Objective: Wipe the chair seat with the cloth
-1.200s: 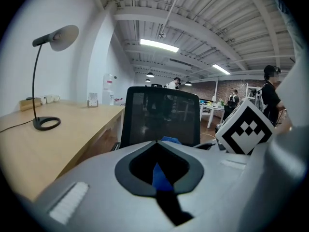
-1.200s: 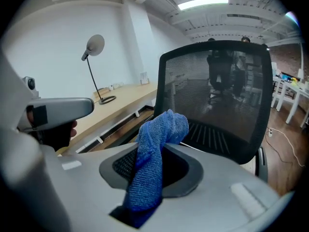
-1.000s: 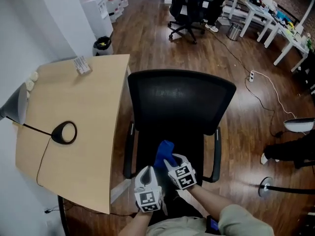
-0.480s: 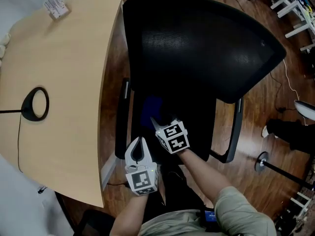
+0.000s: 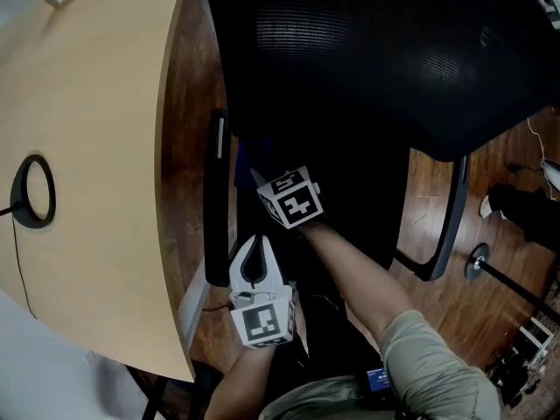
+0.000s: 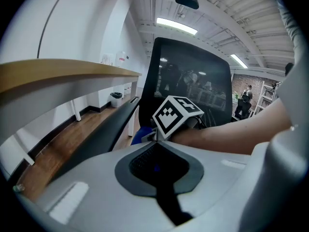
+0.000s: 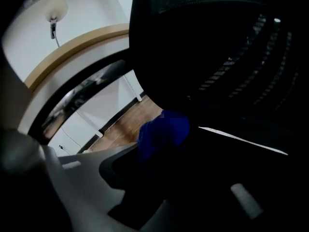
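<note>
Fig. The cloth (image 7: 163, 129) at the chair seat's (image 5: 359, 195) left side.
We see the right gripper (image 5: 260, 180) clamped on the blue cloth; the left gripper (image 5: 253, 245), jaws together and empty, hangs just behind.

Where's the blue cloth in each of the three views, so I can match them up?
Head view: the blue cloth shows dimly on the dark seat, left of centre.
Left gripper view: the cloth sits just left of centre, low in the picture.
Right gripper view: the cloth is near the centre, at the jaw tips.
Shared landmark: the black mesh backrest, behind the cloth in every view.
</note>
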